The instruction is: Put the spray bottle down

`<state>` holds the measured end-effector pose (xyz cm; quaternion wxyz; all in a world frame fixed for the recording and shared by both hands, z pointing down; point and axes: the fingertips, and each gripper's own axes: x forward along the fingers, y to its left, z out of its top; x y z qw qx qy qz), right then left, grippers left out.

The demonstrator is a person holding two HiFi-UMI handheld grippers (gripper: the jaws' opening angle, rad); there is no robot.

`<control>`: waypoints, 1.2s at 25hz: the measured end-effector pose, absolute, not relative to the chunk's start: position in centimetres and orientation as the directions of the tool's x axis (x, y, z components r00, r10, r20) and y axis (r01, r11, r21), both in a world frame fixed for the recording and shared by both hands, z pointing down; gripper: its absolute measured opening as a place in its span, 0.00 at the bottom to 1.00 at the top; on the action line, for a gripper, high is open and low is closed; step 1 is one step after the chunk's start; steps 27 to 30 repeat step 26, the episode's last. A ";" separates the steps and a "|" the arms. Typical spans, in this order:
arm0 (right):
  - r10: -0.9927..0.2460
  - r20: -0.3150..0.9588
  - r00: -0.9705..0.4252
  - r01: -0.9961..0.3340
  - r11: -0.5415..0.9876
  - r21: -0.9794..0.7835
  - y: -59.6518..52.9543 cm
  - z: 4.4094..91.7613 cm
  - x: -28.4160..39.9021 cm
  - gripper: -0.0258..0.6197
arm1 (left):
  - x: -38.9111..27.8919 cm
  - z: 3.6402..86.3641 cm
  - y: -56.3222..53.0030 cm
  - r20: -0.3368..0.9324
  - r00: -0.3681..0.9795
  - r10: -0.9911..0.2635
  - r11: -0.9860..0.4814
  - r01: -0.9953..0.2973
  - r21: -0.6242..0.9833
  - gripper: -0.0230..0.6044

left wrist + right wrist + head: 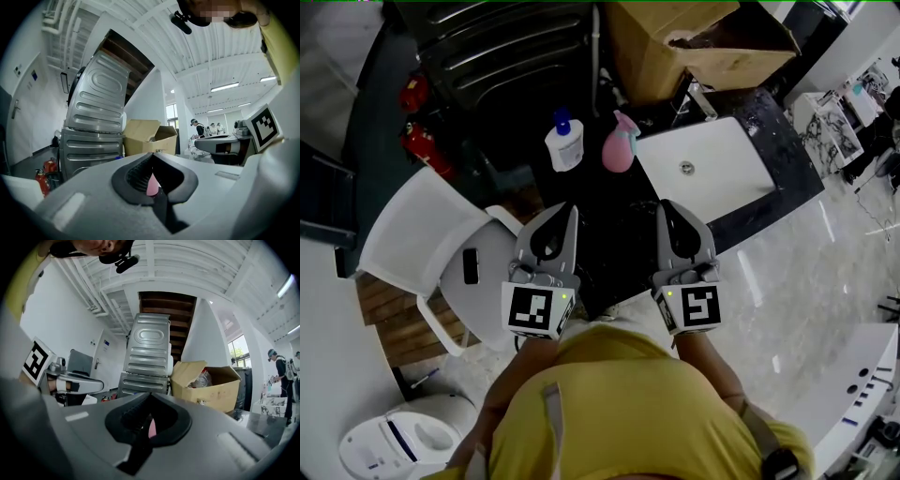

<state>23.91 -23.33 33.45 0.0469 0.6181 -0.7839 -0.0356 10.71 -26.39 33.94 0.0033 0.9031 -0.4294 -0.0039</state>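
On the counter [778, 131], the spray bottle [619, 145] stands upright between a white bottle [564, 141] at left and the sink [727, 150] at right. Nearer me, my left gripper [567, 210] and right gripper [668, 207] are both closed, empty, apart from it.

Left gripper [570, 208], right gripper [667, 205] — fingers [136, 175] together, level

We look down on a dark, glossy counter [614, 230]. A white rectangular sink [727, 155] is set into its right part. Just left of the sink stands the pink spray bottle [619, 145], upright. Near it, further left, stands a white bottle [564, 142] with a blue cap. At the far end sits an open cardboard box [675, 47]; we cannot tell whether it rests on the counter.
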 end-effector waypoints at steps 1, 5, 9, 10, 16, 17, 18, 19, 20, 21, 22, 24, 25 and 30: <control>-0.972 0.041 -0.233 -0.964 0.236 0.124 -23.0 33.6 23.9 0.04 | 10.6 33.8 -26.1 -0.006 0.630 -0.777 -0.630 -0.777 0.005 0.04; -0.967 0.043 -0.249 -0.958 0.253 0.139 -22.4 33.5 23.3 0.04 | 10.6 33.2 -25.4 -0.007 0.630 -0.777 -0.630 -0.777 -0.015 0.04; -0.966 0.001 -0.259 -0.958 0.257 0.124 -22.4 32.6 22.5 0.04 | 10.3 32.8 -25.3 -0.013 0.631 -0.775 -0.631 -0.775 -0.013 0.04; -0.966 0.004 -0.258 -0.958 0.257 0.125 -22.3 32.7 22.4 0.04 | 10.3 32.8 -25.2 -0.014 0.631 -0.776 -0.631 -0.776 -0.012 0.04; -0.967 -0.009 -0.253 -0.961 0.251 0.114 -22.1 32.5 22.0 0.04 | 9.9 32.8 -24.8 -0.018 0.633 -0.774 -0.633 -0.774 -0.010 0.04; -0.968 0.009 -0.251 -0.960 0.250 0.122 -21.9 32.8 22.0 0.04 | 9.8 32.8 -24.8 -0.018 0.634 -0.773 -0.634 -0.773 -0.009 0.04; -0.968 0.017 -0.250 -0.960 0.250 0.127 -21.8 33.0 22.0 0.04 | 9.8 32.8 -24.7 -0.019 0.634 -0.773 -0.634 -0.773 -0.009 0.04; -0.968 0.017 -0.250 -0.960 0.250 0.129 -21.8 33.0 22.0 0.04 | 9.8 32.8 -24.7 -0.021 0.635 -0.772 -0.635 -0.773 -0.009 0.04; -0.968 0.023 -0.248 -0.959 0.249 0.131 -21.7 33.1 22.1 0.04 | 9.8 32.8 -24.6 -0.024 0.635 -0.772 -0.635 -0.772 -0.010 0.04; -0.969 0.032 -0.246 -0.959 0.248 0.135 -21.6 33.3 22.1 0.04 | 9.8 32.7 -24.6 -0.025 0.636 -0.771 -0.636 -0.771 -0.009 0.04; -0.969 0.037 -0.244 -0.959 0.247 0.137 -21.6 33.4 22.2 0.04 | 9.9 32.7 -24.6 -0.026 0.637 -0.770 -0.637 -0.771 -0.009 0.04; -0.969 0.037 -0.243 -0.959 0.246 0.139 -21.7 33.5 22.2 0.04 | 9.9 32.8 -24.6 -0.027 0.639 -0.769 -0.639 -0.769 -0.008 0.04; -0.969 0.035 -0.243 -0.959 0.245 0.139 -21.8 33.5 22.2 0.04 | 9.9 32.8 -24.6 -0.026 0.640 -0.768 -0.640 -0.769 -0.008 0.04; -0.969 0.033 -0.243 -0.959 0.245 0.140 -21.8 33.4 22.2 0.04 | 9.9 32.8 -24.6 -0.026 0.640 -0.768 -0.640 -0.768 -0.008 0.04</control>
